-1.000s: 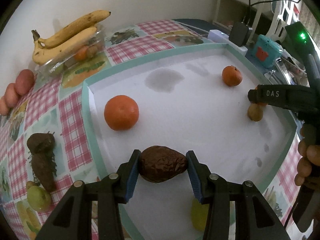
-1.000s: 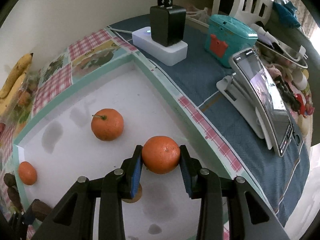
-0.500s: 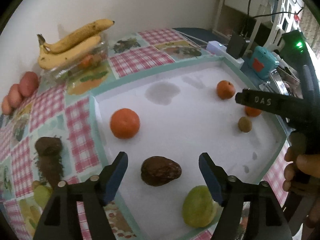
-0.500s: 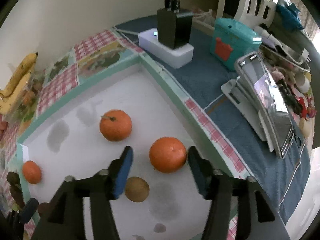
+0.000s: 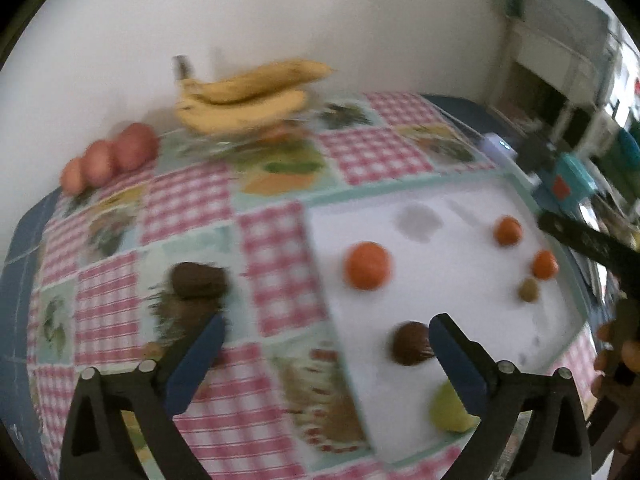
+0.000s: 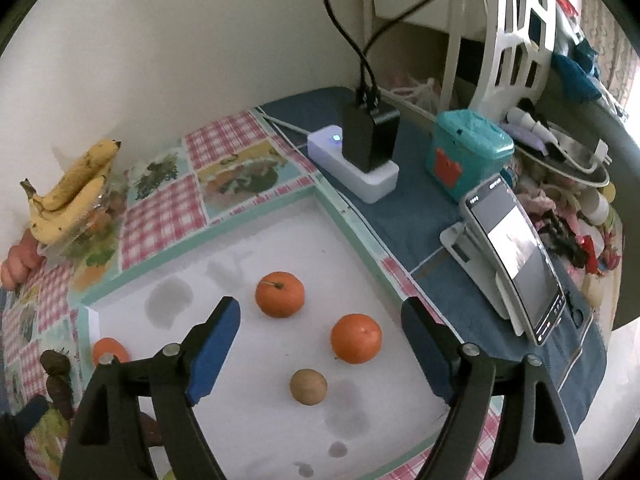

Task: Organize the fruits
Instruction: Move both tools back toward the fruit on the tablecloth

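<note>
My left gripper (image 5: 324,344) is open and empty above the checked cloth; the view is blurred. A brown avocado (image 5: 410,343) lies on the white tray (image 5: 452,288) by its right finger, with a green fruit (image 5: 450,410) and an orange (image 5: 367,265). Two dark avocados (image 5: 196,280) lie on the cloth to the left. My right gripper (image 6: 320,344) is open and empty above the tray (image 6: 248,400). Below it sit two oranges (image 6: 356,338) (image 6: 280,294) and a brown kiwi (image 6: 308,386).
Bananas (image 5: 248,96) on a clear box and reddish fruits (image 5: 108,156) sit by the back wall. A white power strip with a black charger (image 6: 368,140), a teal box (image 6: 466,152) and a phone on a stand (image 6: 516,256) stand right of the tray.
Both grippers opened, letting go of the avocado and the orange on the tray, and drew back. The left gripper has swung left toward the cloth.
</note>
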